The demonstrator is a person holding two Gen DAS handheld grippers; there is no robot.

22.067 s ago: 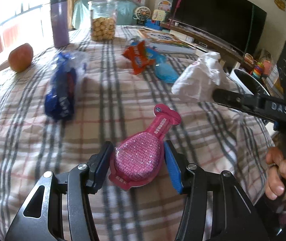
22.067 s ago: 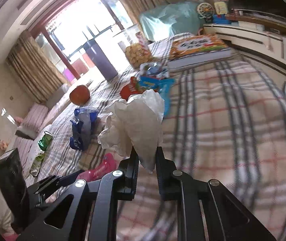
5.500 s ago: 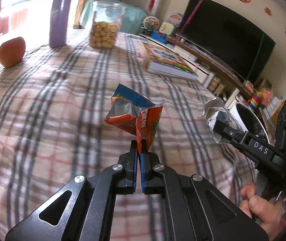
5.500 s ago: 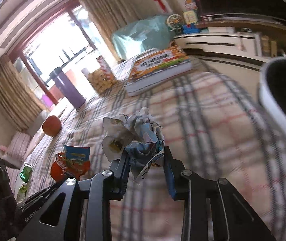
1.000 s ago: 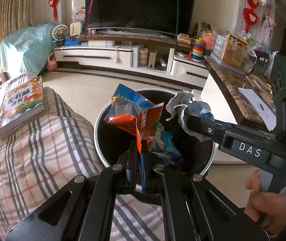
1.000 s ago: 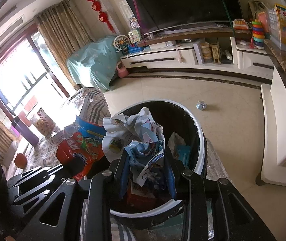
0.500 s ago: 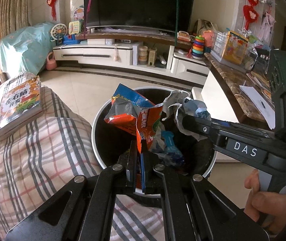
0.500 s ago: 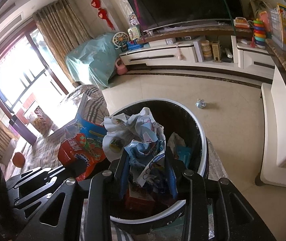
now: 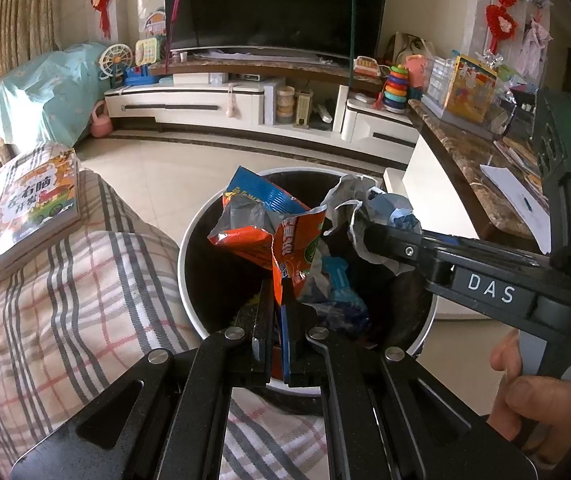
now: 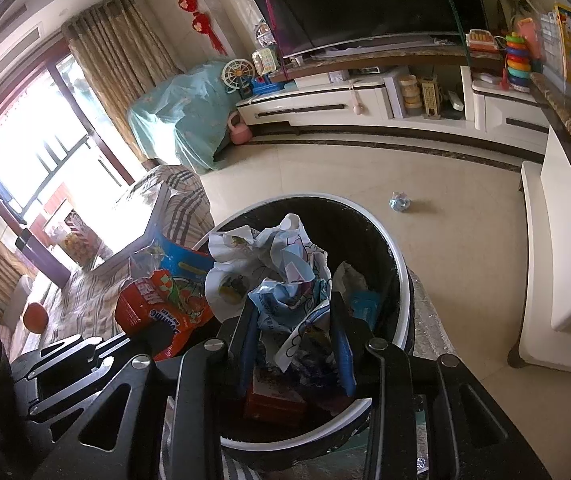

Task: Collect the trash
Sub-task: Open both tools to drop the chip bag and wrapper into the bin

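My left gripper (image 9: 278, 296) is shut on an orange and blue snack bag (image 9: 273, 232) and holds it over the round black bin with a white rim (image 9: 189, 240). My right gripper (image 10: 291, 312) is shut on a crumpled printed paper ball (image 10: 269, 276) above the same bin (image 10: 403, 280). In the left wrist view the right gripper (image 9: 365, 236) comes in from the right with the paper ball (image 9: 365, 208) at its tip. The snack bag (image 10: 165, 304) shows at the left in the right wrist view. Earlier trash lies inside the bin.
The plaid-covered table (image 9: 45, 320) with a picture book (image 9: 37, 200) lies left of the bin. A marble counter (image 9: 485, 168) stands to the right. A TV stand (image 9: 245, 96) runs along the far wall. A small paper ball (image 10: 400, 202) lies on the floor.
Both grippers have edged slightly further over the bin, each keeping hold of its trash. Nothing has been let go.
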